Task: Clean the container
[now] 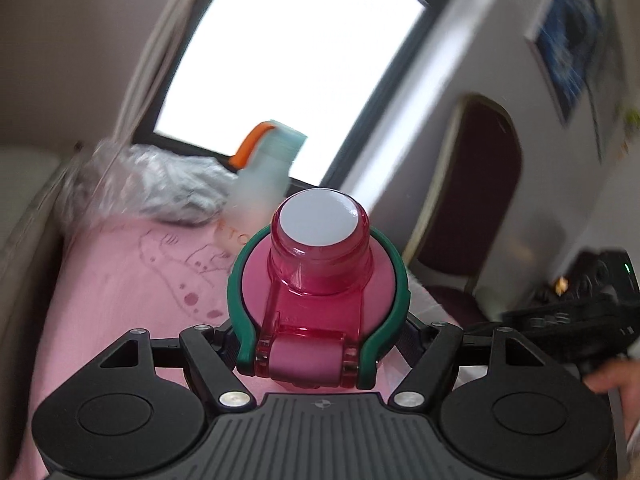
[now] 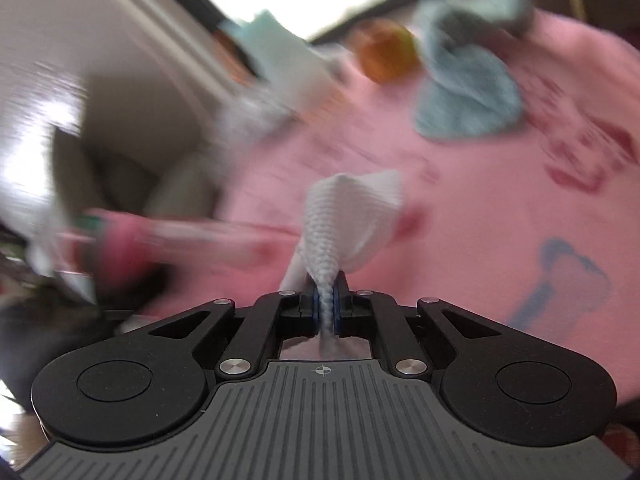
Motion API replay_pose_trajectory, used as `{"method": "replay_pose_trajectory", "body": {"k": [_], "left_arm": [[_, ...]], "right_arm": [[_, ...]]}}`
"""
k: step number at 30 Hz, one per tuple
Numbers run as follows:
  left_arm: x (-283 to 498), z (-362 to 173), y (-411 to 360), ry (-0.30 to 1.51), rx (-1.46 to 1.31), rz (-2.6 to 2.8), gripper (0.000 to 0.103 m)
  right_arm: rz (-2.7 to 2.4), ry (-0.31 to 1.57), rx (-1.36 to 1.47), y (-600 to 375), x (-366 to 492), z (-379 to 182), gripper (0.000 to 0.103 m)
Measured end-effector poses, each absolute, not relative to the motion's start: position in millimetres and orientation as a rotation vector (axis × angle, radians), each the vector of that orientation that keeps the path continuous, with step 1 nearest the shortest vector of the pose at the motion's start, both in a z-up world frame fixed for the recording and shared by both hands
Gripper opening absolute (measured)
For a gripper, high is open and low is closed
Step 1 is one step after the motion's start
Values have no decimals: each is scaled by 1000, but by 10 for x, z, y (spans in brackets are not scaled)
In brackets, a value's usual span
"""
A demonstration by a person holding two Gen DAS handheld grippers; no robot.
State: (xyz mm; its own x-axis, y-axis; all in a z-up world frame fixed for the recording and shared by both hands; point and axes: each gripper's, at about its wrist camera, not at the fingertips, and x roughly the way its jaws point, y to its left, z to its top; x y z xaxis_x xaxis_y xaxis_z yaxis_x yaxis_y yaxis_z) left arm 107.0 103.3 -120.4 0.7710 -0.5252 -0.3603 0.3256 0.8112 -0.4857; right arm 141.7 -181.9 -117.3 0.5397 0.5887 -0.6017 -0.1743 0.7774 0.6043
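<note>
My left gripper (image 1: 318, 280) is shut on a pink bottle (image 1: 320, 268), its curved green fingers (image 1: 240, 280) wrapped round the bottle's shoulder. The bottle has a clear red flip cap with a white top and points away from me, held above the pink tablecloth (image 1: 120, 300). My right gripper (image 2: 327, 304) is shut on a white textured cloth (image 2: 348, 216), which sticks up from between the pads. In the blurred right wrist view the pink bottle (image 2: 132, 236) shows at the left with the left gripper's green finger on it.
A pale teal bottle with an orange strap (image 1: 268, 160) and a crumpled clear plastic bag (image 1: 152, 184) lie at the table's far edge under a window. A blue cloth (image 2: 468, 92) and an orange object (image 2: 386, 54) lie on the tablecloth. A dark chair (image 1: 472, 208) stands at the right.
</note>
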Motion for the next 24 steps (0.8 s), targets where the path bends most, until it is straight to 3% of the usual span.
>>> {"method": "replay_pose_trajectory", "body": {"k": [7, 13, 17, 24], "left_arm": [[1118, -1191, 1057, 537, -462, -426, 72], [1070, -1157, 997, 529, -398, -448, 72], [974, -1131, 898, 508, -281, -493, 72], [712, -1141, 609, 467, 4, -571, 71]], "right_arm": [[600, 941, 658, -1735, 1532, -1379, 9], [341, 1071, 555, -1895, 1554, -1701, 8], [276, 962, 465, -1919, 1523, -1412, 8], [673, 690, 630, -1770, 1546, -836, 8]]}}
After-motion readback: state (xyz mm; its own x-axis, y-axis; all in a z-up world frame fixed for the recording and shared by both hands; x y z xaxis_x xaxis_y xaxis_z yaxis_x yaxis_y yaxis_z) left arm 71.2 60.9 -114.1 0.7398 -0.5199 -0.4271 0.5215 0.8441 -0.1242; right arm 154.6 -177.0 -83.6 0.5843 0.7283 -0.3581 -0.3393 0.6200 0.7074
